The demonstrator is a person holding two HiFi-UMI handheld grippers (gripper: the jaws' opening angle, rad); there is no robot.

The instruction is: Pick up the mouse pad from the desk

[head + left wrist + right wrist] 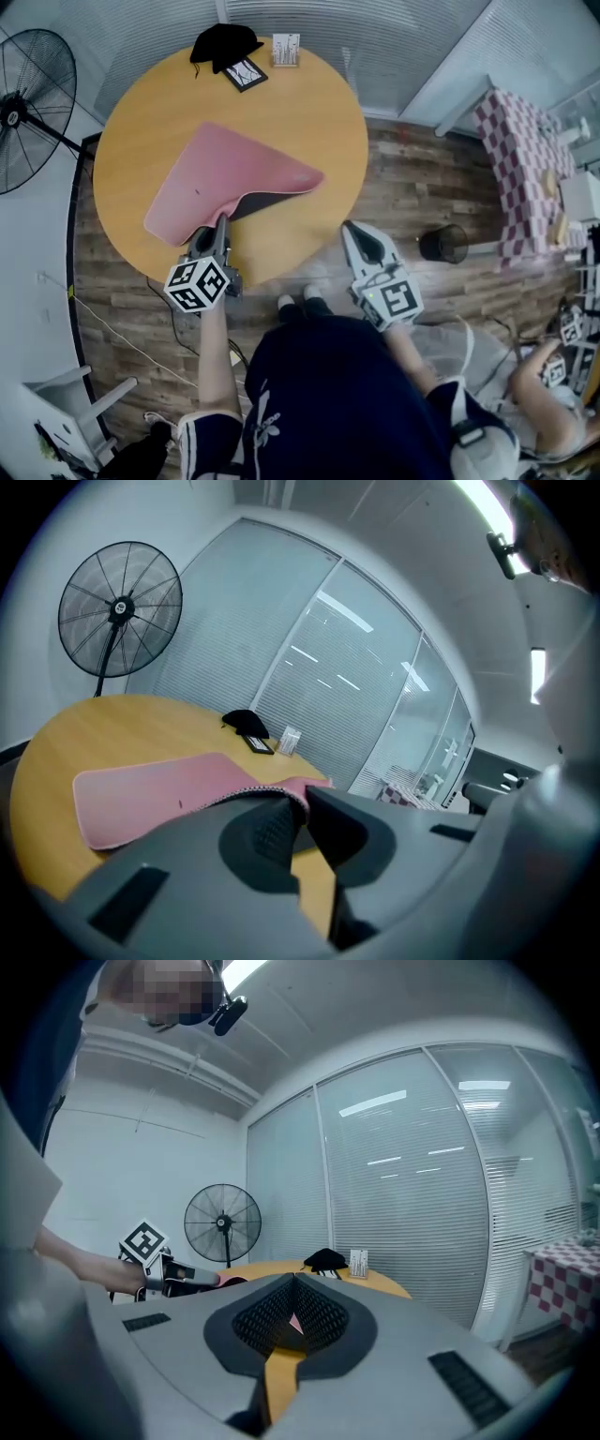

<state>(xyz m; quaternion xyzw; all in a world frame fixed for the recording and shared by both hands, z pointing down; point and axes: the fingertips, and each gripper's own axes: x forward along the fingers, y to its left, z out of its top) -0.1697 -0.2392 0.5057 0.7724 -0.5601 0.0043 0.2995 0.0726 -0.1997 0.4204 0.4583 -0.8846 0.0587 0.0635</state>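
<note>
Left hand-held gripper (221, 231) is clamped on the near edge of the mouse pad (220, 173); in the left gripper view the stitched pink rim runs straight in between the closed jaws. Right hand-held gripper (352, 232) is closed on nothing, hanging off the table (309, 112) edge on my right, well apart from the pad. Pad status: near edge is up off the wood with the dark underside (267, 201) showing, and the rest looks to lie flat on the table. I read this as mid-lift: grasp done, peel started, pad not yet clear. Next move as I see it: raise the left and draw it back toward me so the far part comes off without dragging. The pad looks floppy and is held by a single pinch at one edge, so I expect it to droop, and it could slip if I jerk it. Black cap (225, 42), dark card (246, 73) and small card stand (286, 50) sit at the far rim, well apart from the pad, so no snag risk there.
</note>
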